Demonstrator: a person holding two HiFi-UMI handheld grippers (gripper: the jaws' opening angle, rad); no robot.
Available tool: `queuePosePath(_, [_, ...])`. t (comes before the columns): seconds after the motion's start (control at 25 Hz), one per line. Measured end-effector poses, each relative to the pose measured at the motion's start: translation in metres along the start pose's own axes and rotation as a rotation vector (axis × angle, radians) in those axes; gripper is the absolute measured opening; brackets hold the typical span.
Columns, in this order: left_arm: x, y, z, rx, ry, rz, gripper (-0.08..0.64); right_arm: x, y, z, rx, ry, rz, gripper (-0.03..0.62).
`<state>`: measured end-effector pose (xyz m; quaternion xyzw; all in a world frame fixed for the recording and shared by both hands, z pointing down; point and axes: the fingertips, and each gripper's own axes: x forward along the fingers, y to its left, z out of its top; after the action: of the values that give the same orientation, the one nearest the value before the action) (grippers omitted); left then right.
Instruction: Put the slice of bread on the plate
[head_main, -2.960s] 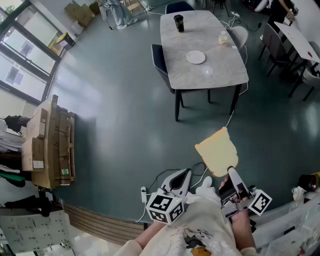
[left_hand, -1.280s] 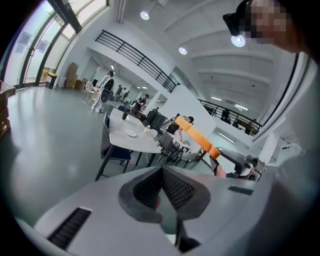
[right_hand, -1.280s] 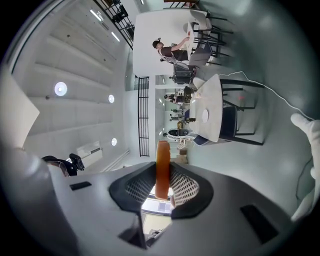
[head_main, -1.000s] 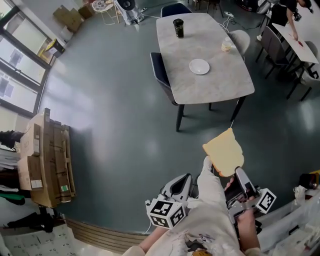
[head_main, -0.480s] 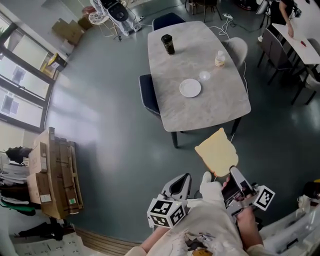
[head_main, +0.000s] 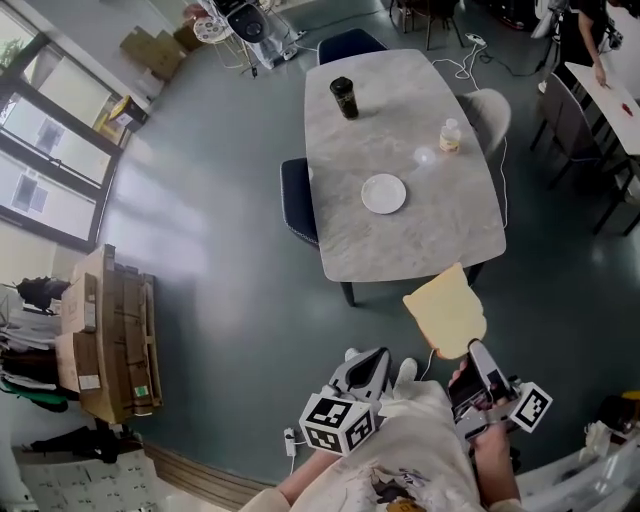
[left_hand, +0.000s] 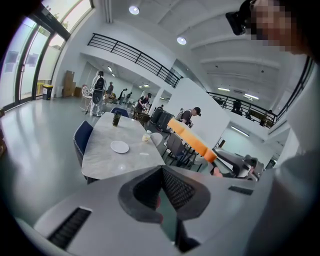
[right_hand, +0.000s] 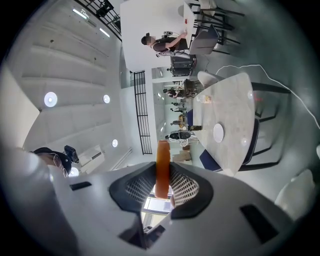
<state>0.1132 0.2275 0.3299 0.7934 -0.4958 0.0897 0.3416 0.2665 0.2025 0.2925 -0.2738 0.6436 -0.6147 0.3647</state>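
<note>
The slice of bread (head_main: 447, 312) is tan with an orange-brown crust, held upright in my right gripper (head_main: 462, 354), which is shut on its lower edge. In the right gripper view the bread (right_hand: 162, 162) stands edge-on between the pads. It hangs over the floor just short of the near end of the grey marble table (head_main: 420, 240). The white plate (head_main: 384, 193) lies bare on that table, also seen in the left gripper view as the plate (left_hand: 119, 146) and in the right gripper view as the plate (right_hand: 218, 132). My left gripper (head_main: 368, 364) is shut and holds nothing.
A dark cup (head_main: 344, 97), a small bottle (head_main: 450, 136) and a clear glass (head_main: 425, 156) stand on the table beyond the plate. A blue chair (head_main: 296, 200) is tucked at its left side, a grey chair (head_main: 487, 110) at its right. Cardboard boxes (head_main: 105, 335) are stacked far left.
The table with the plate has come nearer in the head view as both grippers travelled toward it. The bread stays held in the right gripper.
</note>
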Motion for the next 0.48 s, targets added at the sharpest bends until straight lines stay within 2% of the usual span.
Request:
queuePosePath(0.28, [0.01, 0.029, 0.009, -0.007, -0.001, 0.023, 0.009, 0.032, -0.016, 0.0, 0.021, 0.017, 0.008, 0.089])
queuePosePath(0.48, [0.029, 0.057, 0.029, -0.026, -0.008, 0.007, 0.009, 0.068, -0.025, -0.001, 0.011, 0.013, 0.002, 0.087])
